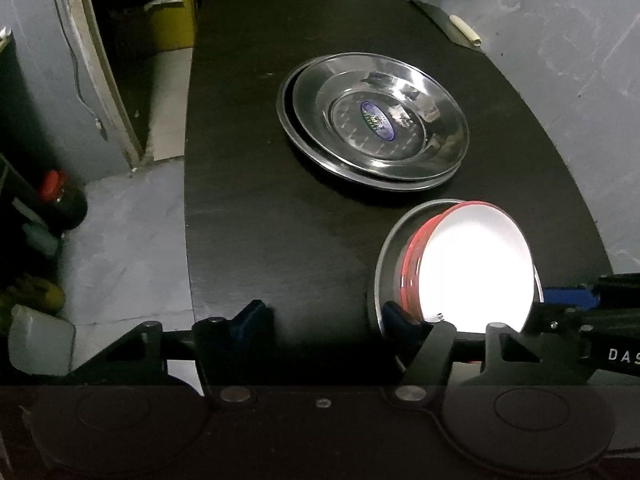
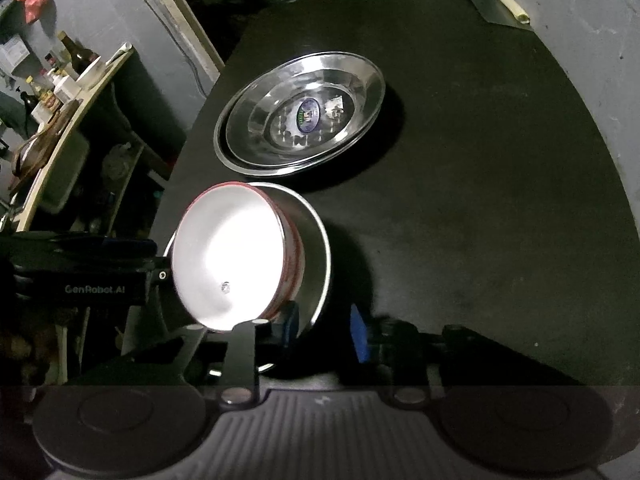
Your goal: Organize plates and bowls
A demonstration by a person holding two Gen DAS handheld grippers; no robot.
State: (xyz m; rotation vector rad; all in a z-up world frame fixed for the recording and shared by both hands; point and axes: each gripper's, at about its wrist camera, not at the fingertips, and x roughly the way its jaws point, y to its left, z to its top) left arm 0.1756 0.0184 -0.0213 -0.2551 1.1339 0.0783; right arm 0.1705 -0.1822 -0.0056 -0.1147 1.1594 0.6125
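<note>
A red bowl with a white inside lies tilted inside a steel bowl at the near side of the black table. My left gripper is open: one finger rests at the steel bowl's rim and the other stands apart on the table. My right gripper straddles the steel bowl's opposite rim, and a gap shows between the pads and the wall. Farther back, a steel dish with a blue sticker sits nested on a larger steel plate.
A cleaver with a pale handle lies at the table's far right corner. The table's left edge drops to a grey floor with bottles. A cluttered shelf stands to the left in the right wrist view.
</note>
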